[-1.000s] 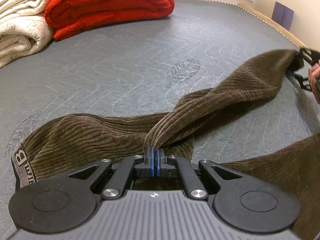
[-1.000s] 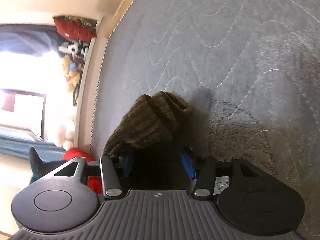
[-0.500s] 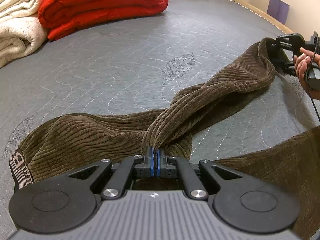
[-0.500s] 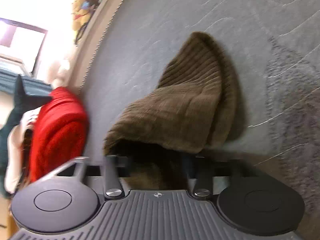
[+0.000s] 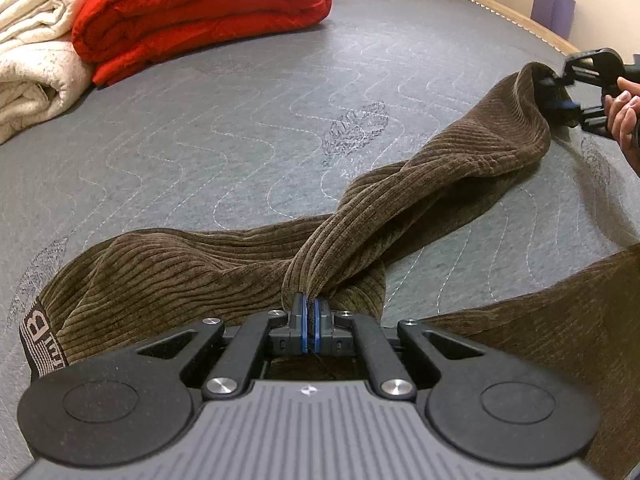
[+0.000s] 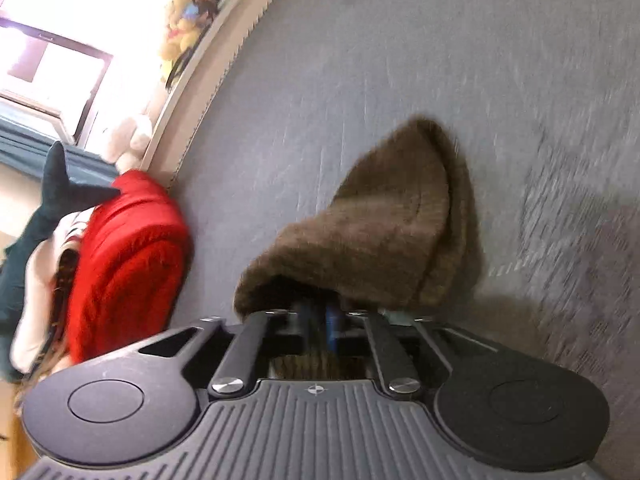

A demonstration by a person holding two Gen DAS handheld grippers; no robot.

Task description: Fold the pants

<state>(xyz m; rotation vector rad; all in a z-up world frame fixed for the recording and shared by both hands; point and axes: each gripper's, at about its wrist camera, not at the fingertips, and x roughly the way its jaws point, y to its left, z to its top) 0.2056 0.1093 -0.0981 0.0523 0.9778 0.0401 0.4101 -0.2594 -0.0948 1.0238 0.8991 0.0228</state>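
- The left hand-held gripper (image 5: 308,312) has its blue pads pressed together on a bunched ridge of the brown corduroy pants (image 5: 420,196); the cloth rises straight out of the closed pads.
- The pants lie across a grey quilted mattress (image 5: 240,120); from the left grip one leg runs, half twisted, up and to the right, lifted off the mattress along most of its length.
- To the left of that grip the waist part lies flat on the mattress; a dark waistband (image 5: 38,336) with pale lettering shows at its edge.
- More of the brown cloth lies at the lower right, apart from the twisted leg, with bare mattress between them.
- The right hand-held gripper (image 5: 560,100) is clamped on the far end of the lifted leg; in the right wrist view the cloth drapes over its pads (image 6: 331,320), which stand close together with fabric between them; that view is blurred.
- A person's hand (image 5: 624,120) holds the right hand-held gripper at the right edge.
- A folded red quilt (image 5: 200,12) sits at the far side of the mattress, well apart from the pants; a cream blanket (image 5: 36,60) lies just beside it on the left.
- Stuffed toys (image 6: 180,28) sit beyond the mattress edge near a bright window.
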